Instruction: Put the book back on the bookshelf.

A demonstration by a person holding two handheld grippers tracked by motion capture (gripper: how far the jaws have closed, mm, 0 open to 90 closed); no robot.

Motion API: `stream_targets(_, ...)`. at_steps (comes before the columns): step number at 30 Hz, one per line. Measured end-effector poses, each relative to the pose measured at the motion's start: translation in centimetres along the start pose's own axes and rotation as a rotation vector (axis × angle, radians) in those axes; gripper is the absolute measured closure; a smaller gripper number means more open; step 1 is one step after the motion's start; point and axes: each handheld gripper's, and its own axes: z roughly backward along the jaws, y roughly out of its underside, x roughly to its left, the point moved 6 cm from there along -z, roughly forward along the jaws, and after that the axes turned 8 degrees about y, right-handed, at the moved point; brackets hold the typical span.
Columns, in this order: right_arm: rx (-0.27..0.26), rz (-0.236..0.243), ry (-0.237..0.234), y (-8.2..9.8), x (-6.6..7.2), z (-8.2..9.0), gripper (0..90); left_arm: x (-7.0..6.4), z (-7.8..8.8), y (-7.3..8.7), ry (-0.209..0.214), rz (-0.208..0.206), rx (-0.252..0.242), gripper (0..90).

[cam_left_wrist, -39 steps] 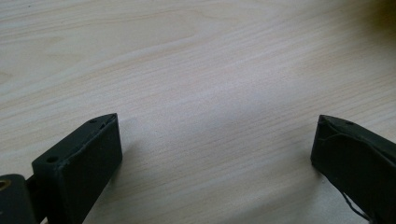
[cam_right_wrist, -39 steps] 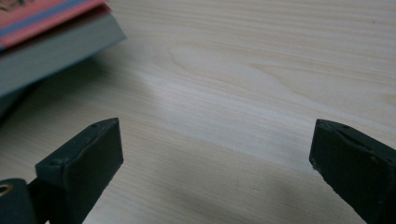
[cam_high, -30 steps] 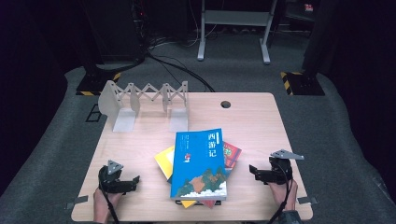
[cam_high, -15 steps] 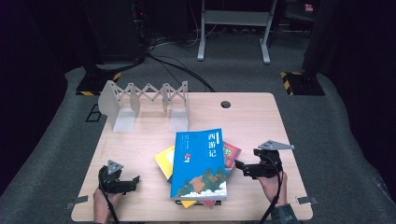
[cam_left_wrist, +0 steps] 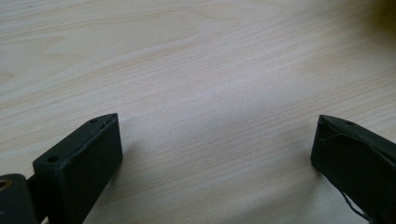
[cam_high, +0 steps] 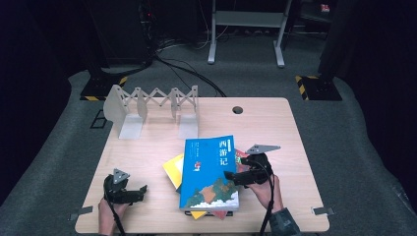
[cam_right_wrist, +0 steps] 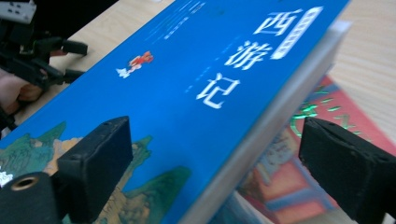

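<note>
A thick blue book [cam_high: 210, 169] with white Chinese characters lies on top of a small pile at the front middle of the wooden table [cam_high: 275, 128]. Under it a yellow book [cam_high: 172, 167] sticks out to the left and a red book [cam_high: 241, 155] to the right. My right gripper [cam_high: 231, 176] is open at the blue book's right edge. In the right gripper view its jaws straddle the blue book [cam_right_wrist: 187, 84]'s page edge above the red book [cam_right_wrist: 299, 172]; they have just been closing a little and do not press on it. My left gripper [cam_high: 142, 189] rests open on bare wood [cam_left_wrist: 205, 70], left of the pile.
A white folding book rack [cam_high: 152, 101] stands at the back left of the table. A round cable hole [cam_high: 238, 110] sits near the back edge. A dark carpeted floor with cables and stand legs surrounds the table.
My right gripper has moved left and slightly up from the table's right side to the blue book's right edge. The left gripper has stayed put.
</note>
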Motion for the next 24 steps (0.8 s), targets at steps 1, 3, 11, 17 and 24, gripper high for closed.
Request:
stream_targets(1,0.004,0.008,0.002,0.0,0.1,-0.2,12.7,0.0,0.0,0.0,-0.001,0.001,-0.002,1.8)
stream_targets(3,0.024,0.005,0.002,0.1,0.1,-0.8,14.3,0.0,0.0,0.0,0.001,0.000,0.003,1.8)
stream_targets(11,0.059,-0.033,-0.006,0.6,-0.1,-1.8,19.7,0.0,0.0,0.0,-0.001,-0.001,-0.002,2.0)
stream_targets(17,0.064,-0.062,-0.025,0.7,-0.4,-1.9,20.7,0.0,0.0,0.0,-0.001,-0.001,-0.002,2.1)
stream_targets(24,0.066,-0.059,-0.031,0.7,-0.5,-1.9,22.5,0.0,0.0,0.0,-0.001,-0.002,-0.003,2.1)
